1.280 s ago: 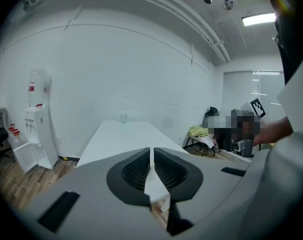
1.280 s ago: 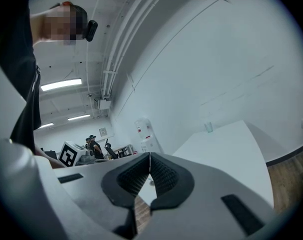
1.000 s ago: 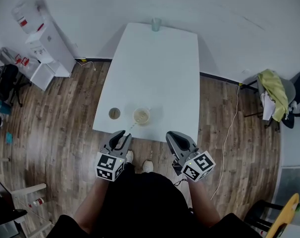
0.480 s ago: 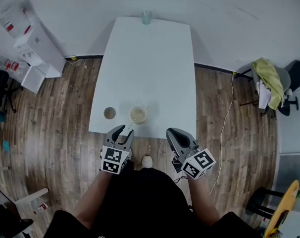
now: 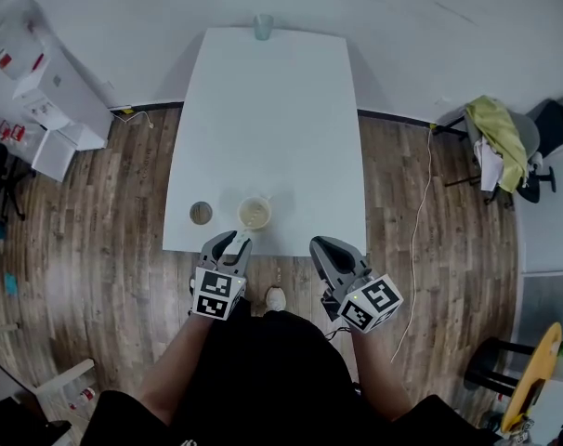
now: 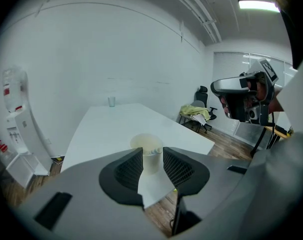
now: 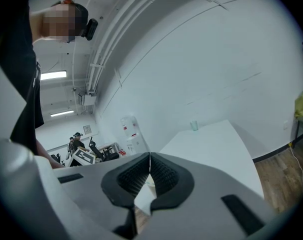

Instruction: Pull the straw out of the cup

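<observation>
Nearest the person, the left claw stands wide with nothing gripped, aimed at the pale translucent plastic cup just inside the near edge of the white rectangular tabletop. The right claw, jaws pressed together and empty, hangs off that edge. What looks like the ribbed white bend of the straw rests at the cup's rim, so the pull seems not yet done: the left claw would need to close on that bend and lift away. A small brown round disc sits beside the cup toward the near left corner, not touching it. A clear glass at the far edge is no obstacle.
</observation>
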Action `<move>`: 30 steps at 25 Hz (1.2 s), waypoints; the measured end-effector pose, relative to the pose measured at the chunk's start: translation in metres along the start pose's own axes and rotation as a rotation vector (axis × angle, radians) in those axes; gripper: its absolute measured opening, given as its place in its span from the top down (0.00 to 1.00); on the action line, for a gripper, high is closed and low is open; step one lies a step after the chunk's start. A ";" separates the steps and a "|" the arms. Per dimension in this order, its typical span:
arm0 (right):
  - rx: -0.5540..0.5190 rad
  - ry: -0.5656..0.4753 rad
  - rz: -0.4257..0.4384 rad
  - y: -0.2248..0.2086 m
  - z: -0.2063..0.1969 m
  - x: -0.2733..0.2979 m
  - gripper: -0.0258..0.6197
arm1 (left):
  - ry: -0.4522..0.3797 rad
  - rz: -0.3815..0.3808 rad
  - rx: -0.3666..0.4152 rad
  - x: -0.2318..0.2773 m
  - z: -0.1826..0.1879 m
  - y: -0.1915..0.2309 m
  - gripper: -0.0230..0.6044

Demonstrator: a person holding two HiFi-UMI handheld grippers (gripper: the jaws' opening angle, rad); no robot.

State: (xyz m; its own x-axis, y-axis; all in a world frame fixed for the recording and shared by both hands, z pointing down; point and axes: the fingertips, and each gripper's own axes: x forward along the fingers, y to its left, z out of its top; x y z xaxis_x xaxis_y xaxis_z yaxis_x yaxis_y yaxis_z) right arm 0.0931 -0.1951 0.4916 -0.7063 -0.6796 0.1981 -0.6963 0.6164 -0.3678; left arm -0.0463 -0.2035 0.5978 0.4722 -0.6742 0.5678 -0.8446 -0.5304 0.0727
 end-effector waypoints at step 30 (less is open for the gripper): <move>-0.094 0.107 0.037 0.027 -0.023 0.036 0.93 | -0.033 0.007 0.029 -0.006 0.017 0.010 0.90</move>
State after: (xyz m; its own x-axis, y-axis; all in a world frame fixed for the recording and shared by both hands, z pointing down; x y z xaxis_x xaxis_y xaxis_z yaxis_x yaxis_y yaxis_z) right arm 0.0458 -0.1940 0.5100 -0.7380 -0.6125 0.2832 -0.6747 0.6782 -0.2914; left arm -0.0530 -0.2133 0.5807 0.4746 -0.6946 0.5406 -0.8408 -0.5396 0.0448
